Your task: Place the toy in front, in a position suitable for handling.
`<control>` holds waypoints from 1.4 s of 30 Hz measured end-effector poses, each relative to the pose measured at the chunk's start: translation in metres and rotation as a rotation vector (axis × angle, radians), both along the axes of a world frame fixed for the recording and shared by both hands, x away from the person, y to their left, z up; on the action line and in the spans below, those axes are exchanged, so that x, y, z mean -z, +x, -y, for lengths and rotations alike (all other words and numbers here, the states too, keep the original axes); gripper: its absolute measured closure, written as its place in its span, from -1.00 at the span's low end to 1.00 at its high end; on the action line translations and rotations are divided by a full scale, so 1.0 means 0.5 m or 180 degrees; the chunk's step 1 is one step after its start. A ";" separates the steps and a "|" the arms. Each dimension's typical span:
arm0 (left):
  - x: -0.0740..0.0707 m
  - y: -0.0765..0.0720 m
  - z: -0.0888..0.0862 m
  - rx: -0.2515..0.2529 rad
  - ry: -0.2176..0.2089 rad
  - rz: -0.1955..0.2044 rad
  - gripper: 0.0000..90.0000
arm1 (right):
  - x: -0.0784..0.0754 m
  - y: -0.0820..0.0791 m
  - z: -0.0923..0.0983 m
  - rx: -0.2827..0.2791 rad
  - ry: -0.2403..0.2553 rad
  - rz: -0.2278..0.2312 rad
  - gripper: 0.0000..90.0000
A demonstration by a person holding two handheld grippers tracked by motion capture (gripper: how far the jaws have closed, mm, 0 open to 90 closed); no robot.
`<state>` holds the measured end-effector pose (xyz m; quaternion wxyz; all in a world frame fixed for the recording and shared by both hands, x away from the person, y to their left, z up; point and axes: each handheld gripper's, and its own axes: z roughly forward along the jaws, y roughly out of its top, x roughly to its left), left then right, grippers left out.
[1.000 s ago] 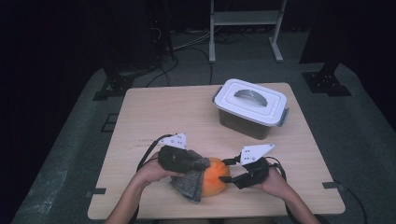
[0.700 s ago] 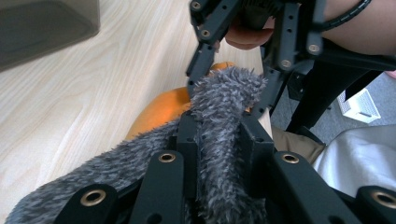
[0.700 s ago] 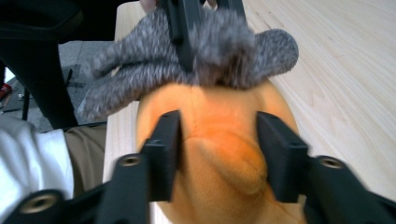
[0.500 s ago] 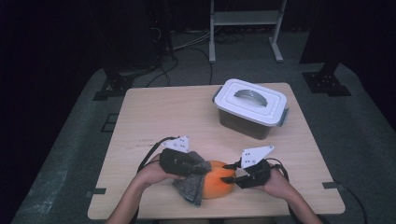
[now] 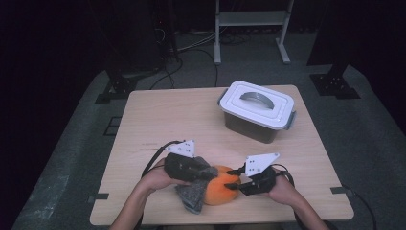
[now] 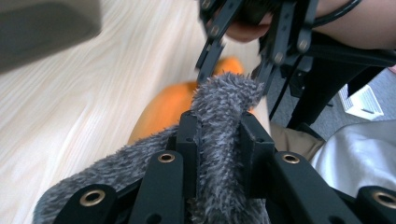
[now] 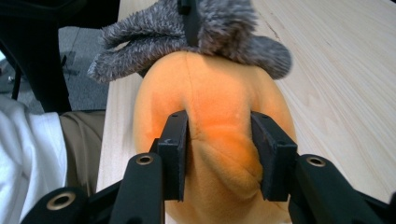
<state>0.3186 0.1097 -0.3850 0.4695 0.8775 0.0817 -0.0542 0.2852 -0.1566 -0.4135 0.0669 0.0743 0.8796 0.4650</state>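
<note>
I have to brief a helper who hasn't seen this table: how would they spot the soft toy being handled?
On the wooden table, look at the near edge, between the person's two hands. The soft toy lies there: bright orange plush with grey fur, unlike the hard white-lidded box farther back.

Black two-jaw tongs (image 7: 218,154), brass rivets, grey three-cornered plates, black cables

Wooden table (image 5: 163,120): lidded box (image 5: 257,110), plush toy (image 5: 218,190)

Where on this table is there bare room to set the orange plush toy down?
The wooden table is bare across its whole left half and far-left corner, beside the lidded white plastic box. A strip lies open between that box and the grippers. The near edge is crowded: the left gripper, the right gripper, the orange plush toy and its grey furry part.
</note>
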 end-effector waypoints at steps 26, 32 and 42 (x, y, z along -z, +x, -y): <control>0.051 -0.008 -0.079 -0.0184 -0.0015 -0.0220 0.61 | 0.013 -0.017 0.038 -0.0185 -0.0079 0.0107 0.39; 0.012 -0.004 -0.027 0.0000 -0.0074 -0.0104 0.61 | 0.005 -0.010 0.026 -0.0041 -0.0070 0.0064 0.37; -0.024 -0.009 0.069 0.0268 0.0095 0.0125 0.61 | 0.006 0.004 0.029 0.0079 -0.0009 -0.0082 0.38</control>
